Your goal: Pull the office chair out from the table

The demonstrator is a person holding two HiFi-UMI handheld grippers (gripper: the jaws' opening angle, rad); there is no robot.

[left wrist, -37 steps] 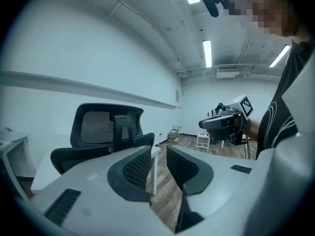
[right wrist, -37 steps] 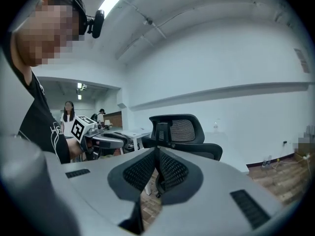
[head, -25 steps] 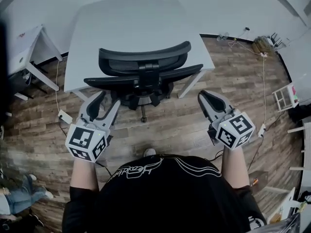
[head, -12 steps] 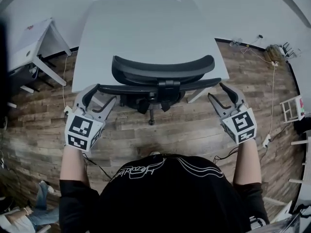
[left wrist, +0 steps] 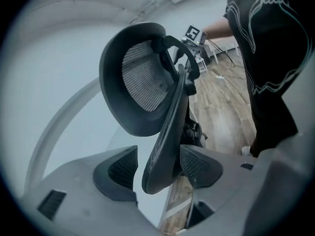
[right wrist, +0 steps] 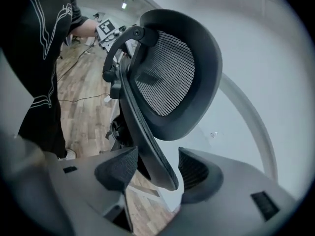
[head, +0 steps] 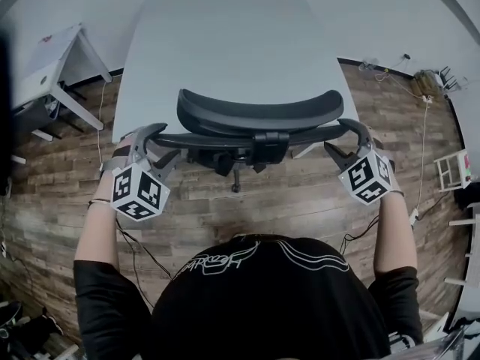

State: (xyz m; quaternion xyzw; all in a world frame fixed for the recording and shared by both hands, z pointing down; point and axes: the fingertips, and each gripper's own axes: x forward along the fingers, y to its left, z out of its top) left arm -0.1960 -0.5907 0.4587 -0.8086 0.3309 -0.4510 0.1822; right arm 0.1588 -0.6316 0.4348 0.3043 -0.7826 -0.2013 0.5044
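The black mesh office chair [head: 255,115] stands pushed in at the grey table [head: 217,43], its back toward me. My left gripper [head: 155,145] straddles the left end of the backrest [left wrist: 170,127]. Its jaws stand apart, with a gap beside the far pad [left wrist: 118,168]. My right gripper [head: 346,139] straddles the right end of the backrest [right wrist: 142,127]. Its jaws are opening, and the edge sits between them with room on both sides. The curved headrest [left wrist: 140,77] rises above the backrest. In the right gripper view the headrest [right wrist: 172,68] shows its mesh face.
A small white table [head: 45,70] stands at the left. Cables and a power strip [head: 420,77] lie on the wood floor at the back right, and a white rack [head: 450,167] stands at the right edge. My torso in a black shirt fills the near floor.
Both grippers moved forward and rolled until they straddled the two ends of the backrest. The right jaws went from shut to wide apart, and the left ones widened.
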